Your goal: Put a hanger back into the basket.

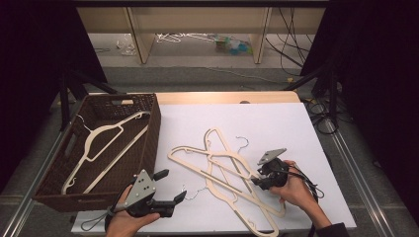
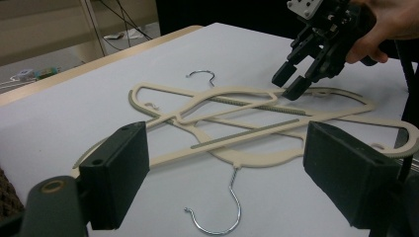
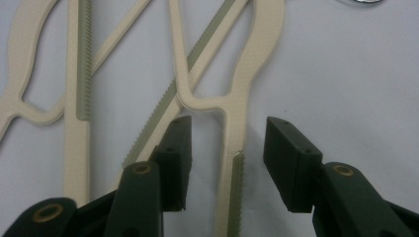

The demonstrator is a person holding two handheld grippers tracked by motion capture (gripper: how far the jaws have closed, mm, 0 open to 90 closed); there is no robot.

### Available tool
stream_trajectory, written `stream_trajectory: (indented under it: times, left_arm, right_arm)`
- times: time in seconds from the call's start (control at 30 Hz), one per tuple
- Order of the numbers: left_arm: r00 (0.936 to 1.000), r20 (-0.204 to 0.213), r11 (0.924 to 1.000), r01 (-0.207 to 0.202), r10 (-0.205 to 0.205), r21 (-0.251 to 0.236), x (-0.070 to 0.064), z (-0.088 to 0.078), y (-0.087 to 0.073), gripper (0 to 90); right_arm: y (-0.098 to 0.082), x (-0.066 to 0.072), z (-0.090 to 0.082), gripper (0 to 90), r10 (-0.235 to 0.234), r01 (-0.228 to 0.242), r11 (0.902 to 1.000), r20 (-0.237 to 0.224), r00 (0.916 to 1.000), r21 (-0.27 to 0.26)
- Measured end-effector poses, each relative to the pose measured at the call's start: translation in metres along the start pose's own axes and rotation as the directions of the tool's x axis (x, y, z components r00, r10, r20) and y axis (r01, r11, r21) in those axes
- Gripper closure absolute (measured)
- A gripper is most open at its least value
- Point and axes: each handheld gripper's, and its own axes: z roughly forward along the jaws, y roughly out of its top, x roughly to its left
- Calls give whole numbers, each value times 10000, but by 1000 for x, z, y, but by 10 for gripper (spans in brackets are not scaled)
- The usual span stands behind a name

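Observation:
A loose pile of cream plastic hangers (image 1: 223, 170) with metal hooks lies crossed on the white table sheet (image 1: 276, 123). One more cream hanger (image 1: 106, 143) rests inside the brown wicker basket (image 1: 154, 129) at the left. My right gripper (image 1: 257, 177) is open at the pile's right side; in the right gripper view its jaws (image 3: 228, 126) straddle one hanger's bar (image 3: 232, 143) without touching it. My left gripper (image 1: 171, 185) is held open near the front edge, with a wire hook (image 2: 217, 217) just ahead of it and the right gripper (image 2: 286, 86) beyond.
The basket takes up the table's left side. Black cables (image 1: 316, 190) trail from the right gripper. White sheet lies bare behind and to the right of the pile. Beyond the table are wooden shelving legs (image 1: 143, 44) and scattered items on the floor.

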Motion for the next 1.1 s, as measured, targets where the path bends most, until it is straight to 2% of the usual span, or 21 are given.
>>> stream_trajectory:
  times: [0.13, 0.2, 0.23, 0.4, 0.6, 0.73, 0.9, 1.1]
  left_arm:
    - [10000, 23, 10000, 25, -25, -15, -1, 1, 0, 178]
    - [10000, 49, 10000, 81, -81, 21, -1, 1, 0, 178]
    - [9998, 89, 9999, 159, -159, -54, -1, 2, -1, 178]
    - [10000, 39, 9999, 33, -33, 100, 0, 2, -1, 181]
    - [10000, 65, 9998, 13, -14, 189, 0, 3, -2, 184]
    - [9999, 147, 9998, 77, -80, 206, -1, 5, -3, 184]
    - [9999, 139, 9995, -21, 17, 302, -1, 5, -2, 185]
    - [9997, 227, 9992, -75, 66, 382, -4, 9, -2, 185]
  right_arm:
    - [1, -2, 2, 593, -162, 164, 9996, -84, 9998, 248]
    - [2, -2, 3, 617, -54, 59, 9996, -167, 9998, 287]
    - [2, -3, 4, 631, -265, 271, 9992, -218, 9994, 292]
    - [5, -5, 3, 659, -24, 49, 9989, -525, 9986, 472]
    - [8, -7, 4, 705, 78, -41, 9967, -449, 9990, 805]
    - [11, -7, 5, 760, -228, 266, 9957, -433, 9988, 883]
    - [12, -8, 5, 765, -105, 159, 9942, -516, 9986, 1060]
    - [14, -10, 7, 753, 416, -343, 9933, -639, 9971, 1108]
